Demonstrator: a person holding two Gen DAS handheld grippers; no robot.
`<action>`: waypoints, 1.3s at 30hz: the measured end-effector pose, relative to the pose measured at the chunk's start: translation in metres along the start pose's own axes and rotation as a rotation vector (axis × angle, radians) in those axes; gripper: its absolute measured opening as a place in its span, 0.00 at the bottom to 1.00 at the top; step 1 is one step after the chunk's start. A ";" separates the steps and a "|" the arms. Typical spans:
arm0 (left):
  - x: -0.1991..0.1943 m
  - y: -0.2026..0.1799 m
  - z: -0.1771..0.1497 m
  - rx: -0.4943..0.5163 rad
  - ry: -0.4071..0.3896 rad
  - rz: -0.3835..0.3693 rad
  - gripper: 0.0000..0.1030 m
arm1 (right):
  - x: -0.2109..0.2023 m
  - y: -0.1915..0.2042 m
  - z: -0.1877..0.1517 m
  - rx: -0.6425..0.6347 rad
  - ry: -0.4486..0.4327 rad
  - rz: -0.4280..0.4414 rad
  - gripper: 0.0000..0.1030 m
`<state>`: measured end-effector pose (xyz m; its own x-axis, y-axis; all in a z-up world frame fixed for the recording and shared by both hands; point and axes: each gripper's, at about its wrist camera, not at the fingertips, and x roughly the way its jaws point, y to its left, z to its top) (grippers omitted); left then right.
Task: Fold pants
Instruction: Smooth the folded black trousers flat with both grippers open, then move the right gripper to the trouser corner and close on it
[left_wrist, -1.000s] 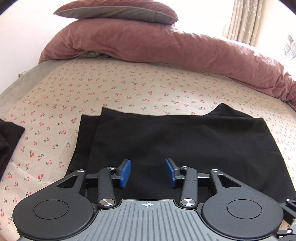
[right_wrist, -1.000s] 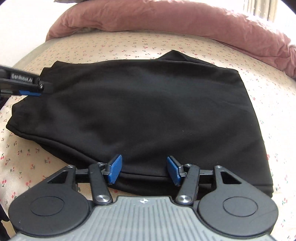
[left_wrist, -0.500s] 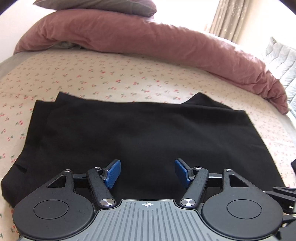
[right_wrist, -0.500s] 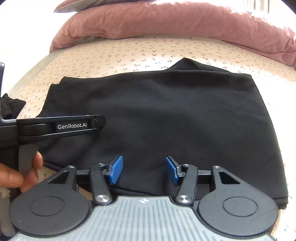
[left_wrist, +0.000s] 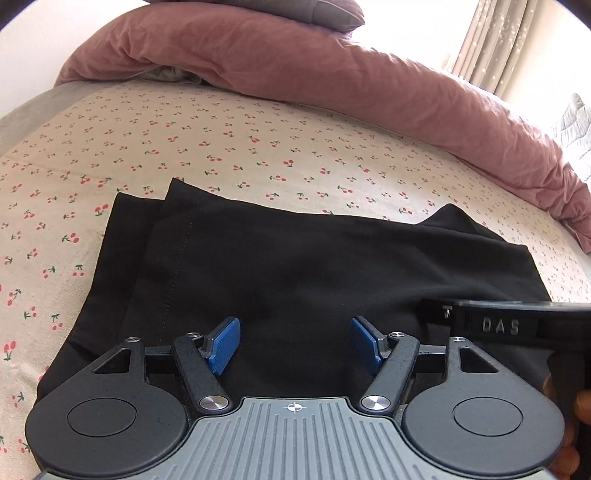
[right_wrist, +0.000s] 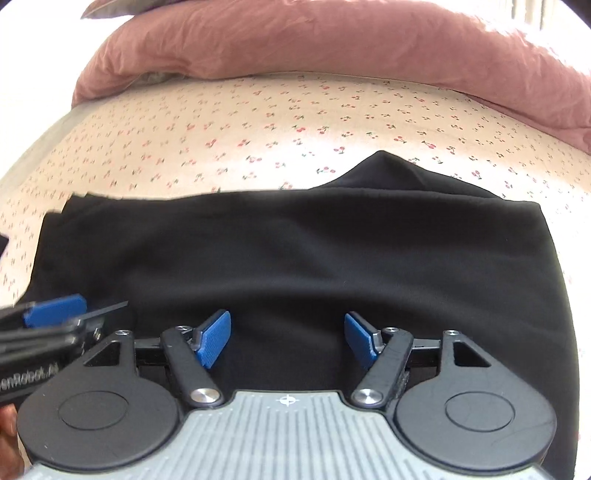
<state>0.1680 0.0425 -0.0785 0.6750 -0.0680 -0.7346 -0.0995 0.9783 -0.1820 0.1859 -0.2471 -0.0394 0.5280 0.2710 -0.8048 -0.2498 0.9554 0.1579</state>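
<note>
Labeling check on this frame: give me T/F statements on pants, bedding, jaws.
1. The black pants lie flat on the cherry-print sheet. True.
2. The left gripper is clamped on a pant hem. False: its jaws stand apart over the fabric, gripping nothing.
3. A pink duvet is bunched beyond the pants. True.
4. The right gripper holds a lifted fold. False: its jaws are opening, with only flat-lying fabric below.
5. The pants are blue denim. False: plain black.

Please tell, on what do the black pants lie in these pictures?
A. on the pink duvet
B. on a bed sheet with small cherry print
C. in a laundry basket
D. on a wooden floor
B: the black pants lie flat on the cherry-print sheet, and the pink duvet is bunched up behind them, apart from them.
</note>
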 end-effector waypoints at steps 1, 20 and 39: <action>0.001 -0.003 -0.001 0.023 -0.002 0.009 0.65 | 0.004 -0.003 0.001 0.013 -0.016 -0.010 0.63; 0.001 -0.005 -0.003 0.044 -0.030 0.102 0.65 | -0.066 0.011 -0.089 -0.129 0.048 -0.010 0.68; -0.021 -0.056 -0.015 0.140 -0.066 -0.086 0.73 | -0.123 -0.064 -0.115 0.171 -0.107 -0.062 0.66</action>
<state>0.1489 -0.0139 -0.0628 0.7238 -0.1438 -0.6749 0.0600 0.9875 -0.1460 0.0437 -0.3554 -0.0158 0.6238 0.2137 -0.7518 -0.0774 0.9740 0.2127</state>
